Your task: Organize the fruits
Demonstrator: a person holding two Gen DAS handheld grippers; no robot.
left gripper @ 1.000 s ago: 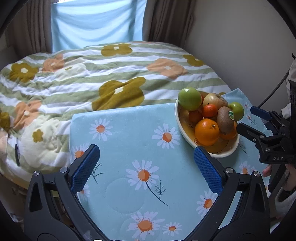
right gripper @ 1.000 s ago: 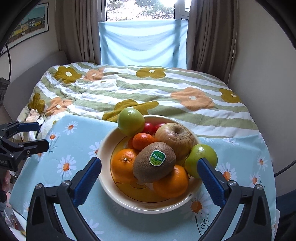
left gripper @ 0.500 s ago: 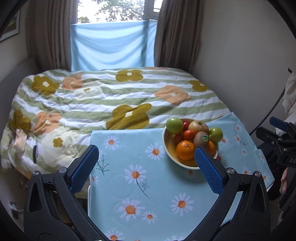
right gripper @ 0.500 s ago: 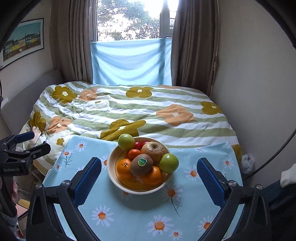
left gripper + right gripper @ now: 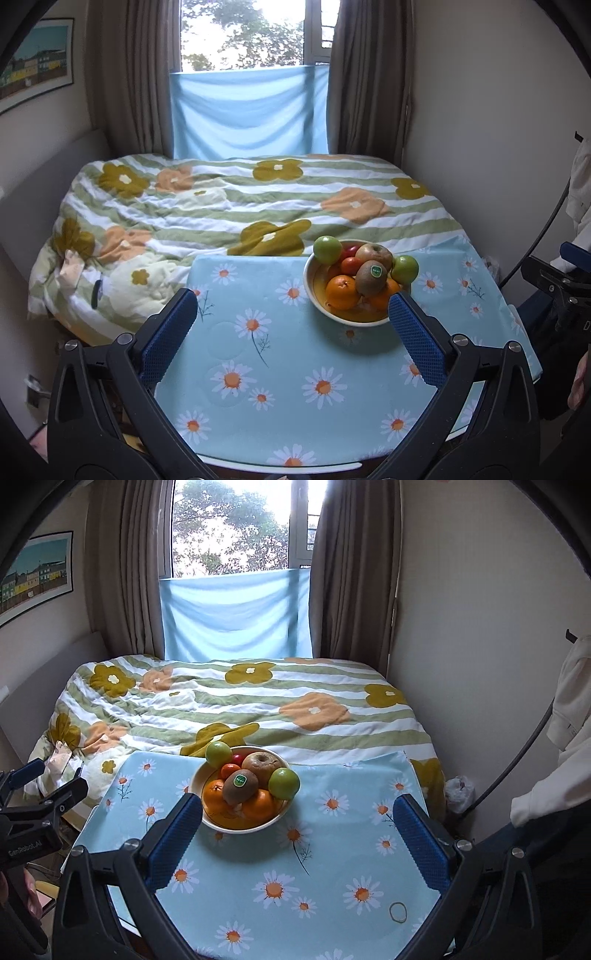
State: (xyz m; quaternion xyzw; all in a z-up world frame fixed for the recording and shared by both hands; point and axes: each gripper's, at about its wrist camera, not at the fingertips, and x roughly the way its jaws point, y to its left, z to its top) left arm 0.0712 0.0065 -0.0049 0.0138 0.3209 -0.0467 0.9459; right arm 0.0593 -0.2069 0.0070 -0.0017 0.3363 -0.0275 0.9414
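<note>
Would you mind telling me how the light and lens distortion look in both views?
Left wrist view: the window is blown out white, walls bow outward, fruit bowl evenly lit and sharp. Right wrist view: same overexposed window, dark corners, curtains curved.

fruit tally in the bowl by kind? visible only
Visible in the bowl, some may be hidden:
green apples: 2
oranges: 2
small orange citrus: 1
kiwi with sticker: 1
brown russet fruit, apple or pear: 1
red fruit, mostly hidden: 1
Total: 8
</note>
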